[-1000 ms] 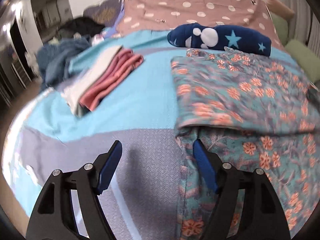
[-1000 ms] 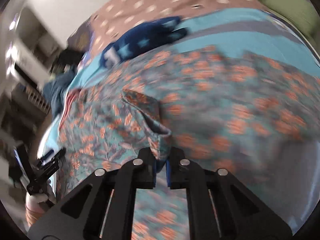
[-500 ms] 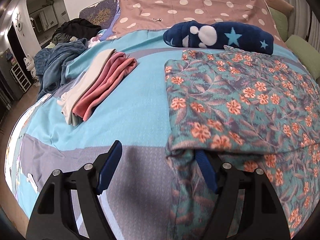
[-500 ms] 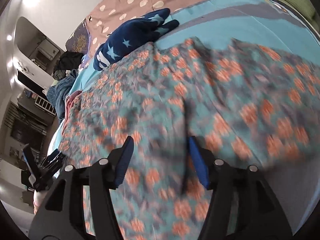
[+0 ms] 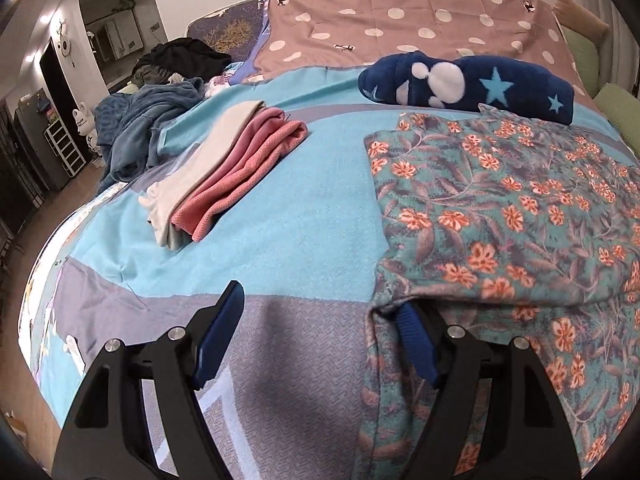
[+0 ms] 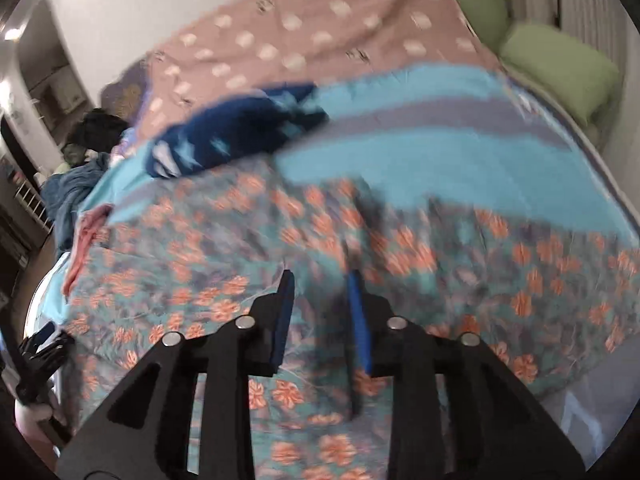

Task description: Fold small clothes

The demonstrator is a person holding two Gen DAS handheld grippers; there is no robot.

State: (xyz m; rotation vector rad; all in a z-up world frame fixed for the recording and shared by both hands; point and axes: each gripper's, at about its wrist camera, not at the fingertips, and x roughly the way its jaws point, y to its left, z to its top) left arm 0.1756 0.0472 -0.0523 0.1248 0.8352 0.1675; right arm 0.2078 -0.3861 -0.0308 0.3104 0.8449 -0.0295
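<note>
- Since the earlier frames, the right gripper (image 6: 320, 312) has let go of the pinch of floral cloth it was clamped on; its jaws sprang wide and have just been closing again, now standing narrow with nothing gripped between them, hovering over the fabric in a blurred view.
- Far left on the bed (image 5: 304, 224), a heap of dark and blue clothes (image 5: 148, 120) is lying unsorted, probably waiting its turn.
- Next along, a folded stack of cream and pink garments (image 5: 228, 176) is resting on the turquoise cover, looking finished.
- In the left wrist view, the left gripper (image 5: 320, 320) is standing wide, its left pad over bare bedspread and its right pad tucked under the overhanging edge of the upper layer at the garment's near-left corner; it is not clamping anything.
- Further right, the floral garment (image 5: 500, 216) is lying spread across the right half of the bed, one layer already doubled over the lower one, so a first fold seems made.
- Behind it, a navy fleece piece with stars (image 5: 464, 84) is lying rolled near the dotted pink sheet (image 5: 400, 20).
- Judging by this, the job is partly done: the floral piece likely needs another fold or two, then stacking, and the far pile is untouched.
</note>
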